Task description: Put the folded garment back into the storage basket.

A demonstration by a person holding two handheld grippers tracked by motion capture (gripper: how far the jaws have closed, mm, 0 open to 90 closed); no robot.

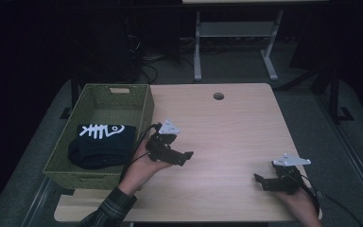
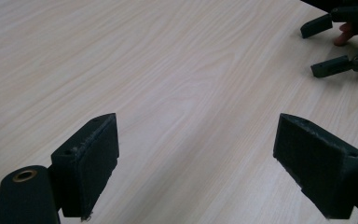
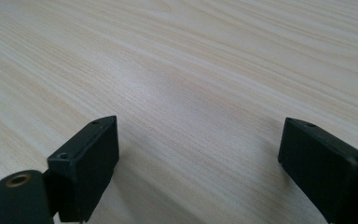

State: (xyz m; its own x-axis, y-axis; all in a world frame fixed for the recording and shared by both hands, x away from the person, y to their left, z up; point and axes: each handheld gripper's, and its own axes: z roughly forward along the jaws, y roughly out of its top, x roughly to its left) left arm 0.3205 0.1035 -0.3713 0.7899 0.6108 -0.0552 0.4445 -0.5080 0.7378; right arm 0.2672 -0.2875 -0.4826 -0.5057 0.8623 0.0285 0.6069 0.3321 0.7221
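Folded black garment in green basket at table's left edge, just beside left gripper; both grippers released, right gripper near the front-right corner.

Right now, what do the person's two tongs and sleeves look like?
Both tongs, left and right, are black, each with two flat, blocky jaws and a grey three-cornered plate on top. A brass-coloured ring sits at the jaw base in both gripper views. A black cable trails from each. The left forearm wears a dark plaid sleeve; no sleeve is visible on the right.
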